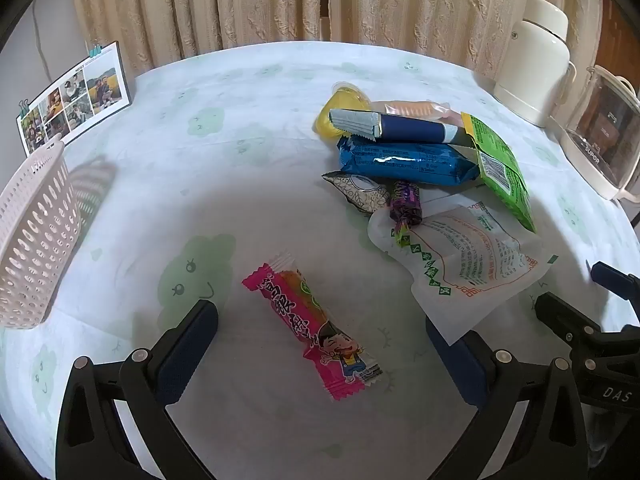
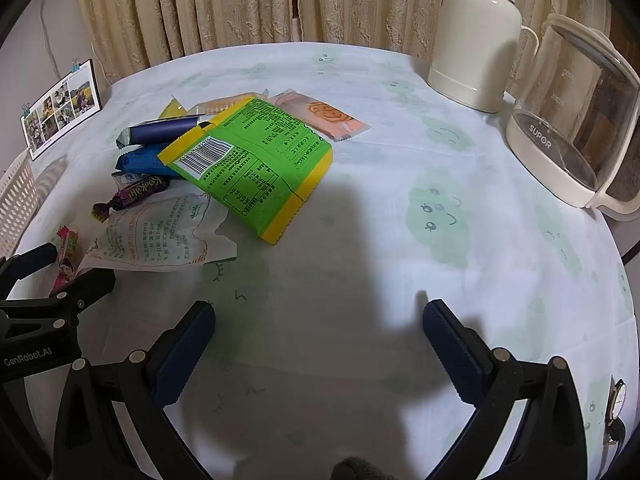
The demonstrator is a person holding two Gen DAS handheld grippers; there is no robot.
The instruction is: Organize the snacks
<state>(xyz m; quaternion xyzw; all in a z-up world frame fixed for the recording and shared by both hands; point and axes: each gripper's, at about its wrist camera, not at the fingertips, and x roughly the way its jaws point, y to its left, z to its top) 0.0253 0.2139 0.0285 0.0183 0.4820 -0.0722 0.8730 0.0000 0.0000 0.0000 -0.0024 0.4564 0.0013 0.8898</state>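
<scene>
A pink candy bar (image 1: 316,326) lies on the tablecloth between the fingers of my open left gripper (image 1: 319,316), untouched. To its right lies a snack pile: a white packet (image 1: 472,260), a purple candy (image 1: 406,208), a blue packet (image 1: 404,160), a dark blue bar (image 1: 404,128), a yellow jelly cup (image 1: 344,108) and a green packet (image 2: 256,160). An orange-pink packet (image 2: 320,116) rests behind it. A pale perforated basket (image 1: 36,232) stands at the far left. My right gripper (image 2: 319,312) is open over bare cloth, right of the pile.
A cream thermos (image 2: 476,36) and a glass kettle (image 2: 576,120) stand at the back right. A photo calendar (image 1: 76,100) leans at the back left, and curtains hang behind. A wristwatch (image 2: 618,404) lies near the round table's right edge.
</scene>
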